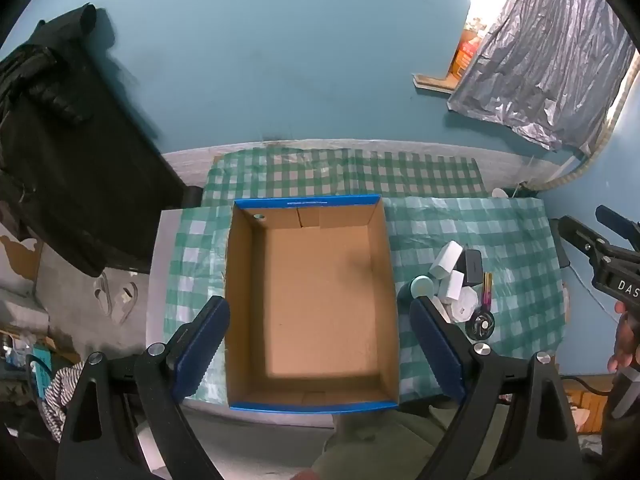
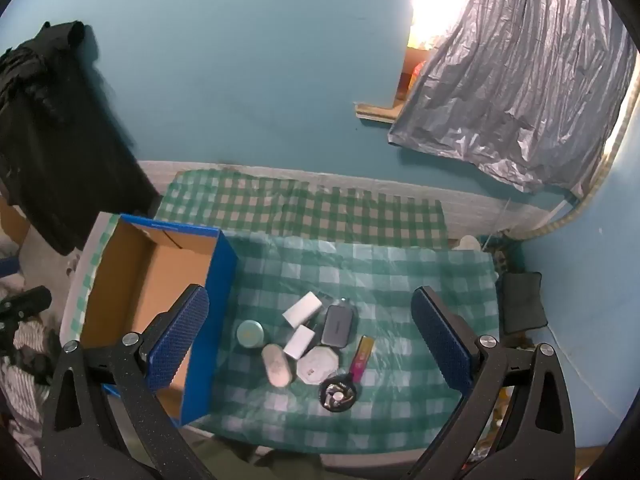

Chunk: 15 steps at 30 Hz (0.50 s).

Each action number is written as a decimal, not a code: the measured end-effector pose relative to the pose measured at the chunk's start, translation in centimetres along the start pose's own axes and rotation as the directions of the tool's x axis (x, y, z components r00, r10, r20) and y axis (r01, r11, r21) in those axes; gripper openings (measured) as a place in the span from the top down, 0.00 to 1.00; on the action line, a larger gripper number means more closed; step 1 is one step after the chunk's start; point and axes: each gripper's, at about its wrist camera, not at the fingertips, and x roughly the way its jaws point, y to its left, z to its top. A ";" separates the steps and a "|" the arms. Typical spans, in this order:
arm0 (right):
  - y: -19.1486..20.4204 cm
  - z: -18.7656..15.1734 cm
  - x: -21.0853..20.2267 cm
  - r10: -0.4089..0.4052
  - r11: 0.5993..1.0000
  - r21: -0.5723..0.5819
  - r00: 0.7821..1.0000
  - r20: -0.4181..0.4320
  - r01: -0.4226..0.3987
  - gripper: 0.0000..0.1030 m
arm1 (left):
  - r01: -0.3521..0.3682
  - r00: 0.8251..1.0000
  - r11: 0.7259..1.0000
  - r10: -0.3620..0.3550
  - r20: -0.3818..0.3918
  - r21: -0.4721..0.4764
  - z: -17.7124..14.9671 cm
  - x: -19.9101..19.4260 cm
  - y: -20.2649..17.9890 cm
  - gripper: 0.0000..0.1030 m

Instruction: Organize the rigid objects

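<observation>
Left claw (image 1: 320,344) held over the open cardboard box (image 1: 310,400), fingers spread wide to either side of it and gripping nothing. The box, brown inside with a blue rim and blue outer walls, stands on the green-checked cloth (image 1: 516,240) that covers the counter; nothing lies on its floor. Right claw (image 2: 310,344) likewise spread wide and empty, hovering above a cluster of small objects that lie on the cloth just right of the box. In the cluster: a round teal jar (image 2: 250,334) nearest the box wall; a beige oval case (image 2: 276,365) touching it on the near side; two white blocks, the farther one (image 2: 303,309) and the nearer one (image 2: 299,341), side by side; a dark grey flat case (image 2: 338,326) to their right; a white octagonal box (image 2: 318,365) in front of the blocks; a pink and yellow stick (image 2: 361,358) lying slanted at the right edge of the group; and a black round dish (image 2: 338,394) nearest the counter's front edge. All the objects rest on the cloth, outside the box. In the left wrist view the right claw (image 1: 580,224) appears at the right edge of the frame. Behind the counter, a teal wall, a dark garment (image 1: 60,140) hanging at left, and a crumpled grey plastic sheet (image 2: 520,100) at upper right
</observation>
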 end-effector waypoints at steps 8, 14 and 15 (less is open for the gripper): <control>-0.1 0.0 -0.1 0.009 1.000 0.008 1.000 -0.002 -0.009 0.02 | -0.002 1.000 1.000 0.003 -0.024 0.007 -0.3 0.0 -0.4 0.10; -0.2 -0.1 0.1 0.009 1.000 0.008 1.000 -0.010 -0.009 0.02 | -0.006 1.000 1.000 0.006 -0.029 -0.004 -0.2 0.6 0.3 0.10; -0.2 -0.2 0.1 0.009 1.000 0.007 1.000 -0.011 -0.009 0.02 | -0.007 1.000 1.000 0.007 -0.027 -0.007 -0.2 0.6 0.4 0.10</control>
